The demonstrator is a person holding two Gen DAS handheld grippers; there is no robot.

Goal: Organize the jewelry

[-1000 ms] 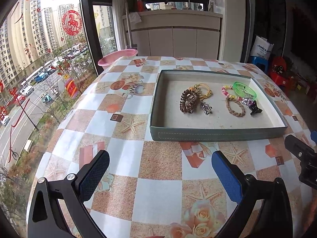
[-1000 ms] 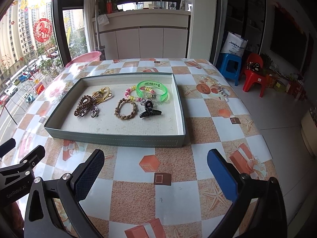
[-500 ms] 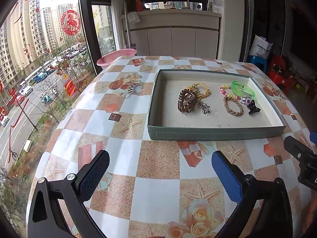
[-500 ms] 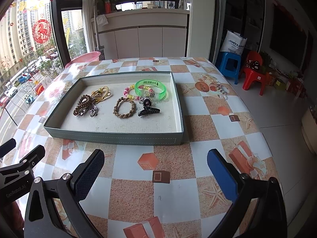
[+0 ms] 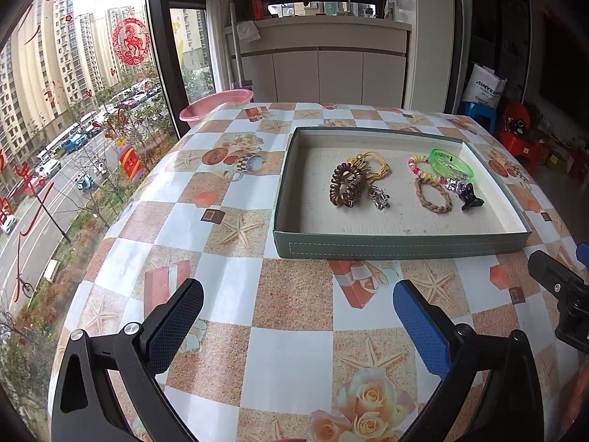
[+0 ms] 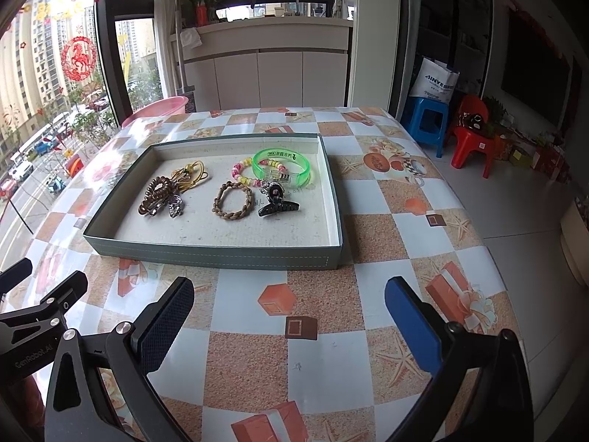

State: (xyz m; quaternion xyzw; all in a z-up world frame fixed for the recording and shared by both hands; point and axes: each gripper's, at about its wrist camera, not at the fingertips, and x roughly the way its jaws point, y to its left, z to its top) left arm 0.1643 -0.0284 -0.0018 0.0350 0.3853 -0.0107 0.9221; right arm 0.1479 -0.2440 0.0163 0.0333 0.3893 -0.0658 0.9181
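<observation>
Nearest the cameras, the left gripper [image 5: 297, 311] and the right gripper [image 6: 289, 307] hover side by side over the table's [image 6: 254, 361] near edge, each with its fingers spread wide and nothing between them; holding them low and apart this way probably keeps the whole tray [image 6: 221, 256] in view while neither has committed to a piece; beyond them lies bare checked oilcloth, and then the shallow grey-green tray, its near wall facing the grippers, sitting toward the table's middle; all the jewelry is inside it, gathered in the tray's far half; toward its left side a brown coil hair tie [image 6: 154, 195] touches a yellow cord loop [image 6: 193, 175] and a small silvery charm [image 6: 176, 206]; toward the right a braided tan bracelet [image 6: 232, 200] lies just beside a black claw clip [image 6: 278, 206], with a pastel bead bracelet [image 6: 243, 175] and a green bangle [image 6: 285, 165] overlapping behind them; at the table's far left corner a pink basin [image 6: 156, 108] shows past the edge.
</observation>
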